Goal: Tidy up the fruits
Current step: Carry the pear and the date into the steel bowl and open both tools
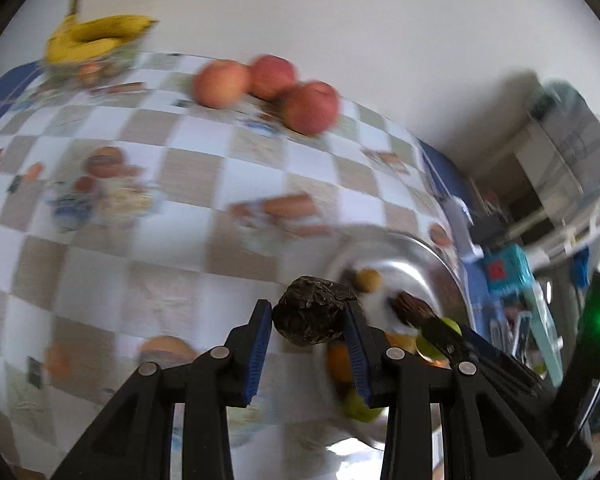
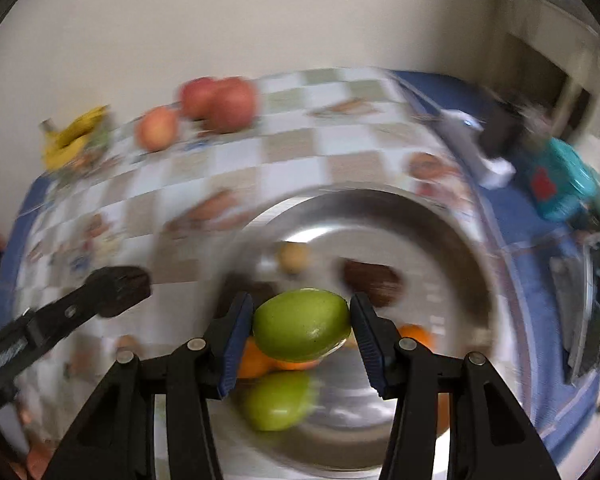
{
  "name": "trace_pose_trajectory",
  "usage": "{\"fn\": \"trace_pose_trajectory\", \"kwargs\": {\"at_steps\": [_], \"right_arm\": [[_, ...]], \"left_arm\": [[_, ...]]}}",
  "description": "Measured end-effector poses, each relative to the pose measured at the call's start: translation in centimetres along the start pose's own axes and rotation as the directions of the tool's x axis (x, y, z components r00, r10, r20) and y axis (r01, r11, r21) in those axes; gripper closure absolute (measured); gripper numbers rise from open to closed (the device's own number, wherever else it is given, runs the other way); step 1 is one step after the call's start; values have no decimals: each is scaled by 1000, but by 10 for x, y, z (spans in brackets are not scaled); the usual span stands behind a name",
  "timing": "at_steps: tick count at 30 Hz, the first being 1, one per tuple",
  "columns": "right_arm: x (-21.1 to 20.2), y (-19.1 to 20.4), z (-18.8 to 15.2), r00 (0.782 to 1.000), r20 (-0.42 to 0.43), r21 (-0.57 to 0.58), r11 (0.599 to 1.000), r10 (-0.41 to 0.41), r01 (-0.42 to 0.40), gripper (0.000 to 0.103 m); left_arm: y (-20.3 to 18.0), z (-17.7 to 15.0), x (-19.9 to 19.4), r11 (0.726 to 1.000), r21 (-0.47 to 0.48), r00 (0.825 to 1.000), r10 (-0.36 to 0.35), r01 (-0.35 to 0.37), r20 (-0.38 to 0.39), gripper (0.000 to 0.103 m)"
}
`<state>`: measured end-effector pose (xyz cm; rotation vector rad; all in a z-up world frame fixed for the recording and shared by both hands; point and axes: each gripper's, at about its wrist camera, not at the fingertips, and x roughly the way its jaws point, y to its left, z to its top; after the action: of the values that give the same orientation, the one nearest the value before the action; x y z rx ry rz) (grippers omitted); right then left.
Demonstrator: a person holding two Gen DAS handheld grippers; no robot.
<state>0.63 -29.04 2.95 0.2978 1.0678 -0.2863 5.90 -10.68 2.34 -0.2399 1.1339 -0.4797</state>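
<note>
Two fruits are in hand at once. Nearest in the right wrist view, the right gripper [image 2: 302, 334] pinches a green mango [image 2: 302, 330] across its widest part, both blue pads against the skin. That smooth, glossy skin looks slippery and the flesh likely bruises, so a firm but gentle hold at the broad middle seems best.

The left gripper [image 1: 308, 330] clasps a dark wrinkled fruit [image 1: 314, 310], perhaps a passion fruit, near its fingertips. It looks light, with a rough rind that should grip well, though it sits far forward and could roll out.

Just beyond, the metal bowl [image 2: 440, 216] holds another green mango [image 2: 278, 406], oranges [image 2: 256, 360], a small tan fruit [image 2: 292, 258] and a dark one [image 2: 374, 282].

Farther across the checked tablecloth [image 1: 180, 200] lie three apples [image 1: 266, 92], close together, and farthest off, bananas [image 1: 96, 36].
</note>
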Motion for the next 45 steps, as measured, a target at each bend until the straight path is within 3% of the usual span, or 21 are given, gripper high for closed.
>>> {"fn": "trace_pose_trajectory", "kwargs": {"at_steps": [7, 14, 19, 32, 45], "right_arm": [[-3, -36, 2, 1000, 21, 80, 997, -15, 13, 51], [11, -43, 5, 1000, 12, 99, 995, 11, -12, 51], [16, -54, 10, 999, 30, 124, 992, -27, 23, 51], [42, -79, 11, 995, 6, 154, 983, -100, 98, 51], [44, -76, 9, 993, 1, 134, 984, -114, 113, 50]], "left_arm": [[-41, -8, 19, 995, 101, 1000, -26, 26, 1, 64], [-45, -1, 36, 992, 127, 999, -4, -1, 37, 64], [-49, 4, 47, 987, 158, 997, 14, -25, 72, 64], [-62, -4, 73, 971, 222, 996, 83, -88, 30, 64], [-60, -5, 74, 977, 205, 998, 61, -60, 1, 62]]}}
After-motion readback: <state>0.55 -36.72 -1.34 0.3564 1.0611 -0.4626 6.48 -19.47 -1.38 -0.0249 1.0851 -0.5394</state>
